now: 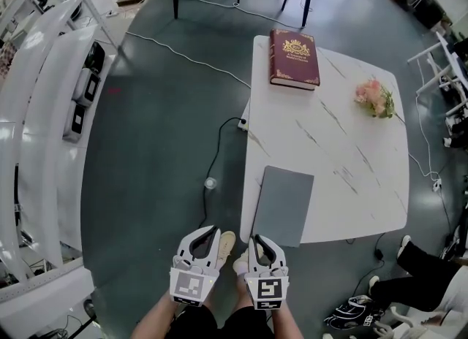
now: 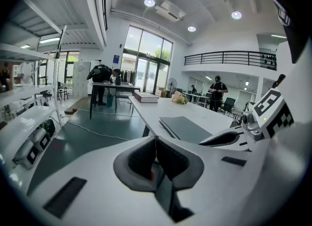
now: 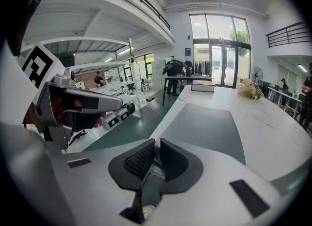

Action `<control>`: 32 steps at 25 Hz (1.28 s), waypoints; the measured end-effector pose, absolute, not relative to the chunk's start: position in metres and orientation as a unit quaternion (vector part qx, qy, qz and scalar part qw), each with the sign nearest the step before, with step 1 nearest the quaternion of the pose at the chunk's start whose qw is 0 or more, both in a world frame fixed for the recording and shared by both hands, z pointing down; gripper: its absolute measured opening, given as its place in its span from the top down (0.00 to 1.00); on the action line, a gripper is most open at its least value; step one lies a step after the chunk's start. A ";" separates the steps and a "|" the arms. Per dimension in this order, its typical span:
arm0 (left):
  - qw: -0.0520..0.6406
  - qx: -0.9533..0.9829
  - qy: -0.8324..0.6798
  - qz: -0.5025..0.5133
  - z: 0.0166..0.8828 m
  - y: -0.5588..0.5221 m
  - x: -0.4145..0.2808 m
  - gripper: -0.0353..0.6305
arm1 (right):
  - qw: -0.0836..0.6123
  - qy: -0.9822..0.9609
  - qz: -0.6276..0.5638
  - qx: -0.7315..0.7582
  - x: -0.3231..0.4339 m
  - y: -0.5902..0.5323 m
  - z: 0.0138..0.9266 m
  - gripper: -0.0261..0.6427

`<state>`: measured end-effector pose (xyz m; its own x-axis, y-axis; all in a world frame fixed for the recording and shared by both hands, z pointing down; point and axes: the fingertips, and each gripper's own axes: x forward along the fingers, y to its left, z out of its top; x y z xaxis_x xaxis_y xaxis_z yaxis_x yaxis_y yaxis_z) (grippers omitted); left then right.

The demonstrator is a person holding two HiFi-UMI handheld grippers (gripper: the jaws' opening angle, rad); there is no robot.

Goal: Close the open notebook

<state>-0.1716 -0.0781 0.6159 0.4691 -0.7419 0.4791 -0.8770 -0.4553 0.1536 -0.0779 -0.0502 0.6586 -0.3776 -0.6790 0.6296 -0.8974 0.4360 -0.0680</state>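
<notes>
Grey notebook [image 1: 284,204] is lying flat and closed on the near left edge of the table [image 1: 351,111], just past the right gripper [image 1: 260,242]. That one's fingers are barely cracked apart and empty. Left gripper [image 1: 208,233] is pinched together, also holding nothing.

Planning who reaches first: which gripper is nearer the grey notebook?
Right. The right gripper sits just short of the grey notebook's near left corner; the left gripper is further left, off the side of the table.
</notes>
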 end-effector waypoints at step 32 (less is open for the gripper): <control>0.179 0.833 -0.495 0.169 0.597 -0.065 -0.173 0.91 | 0.227 -0.822 0.213 0.477 -0.087 -0.046 0.645 0.65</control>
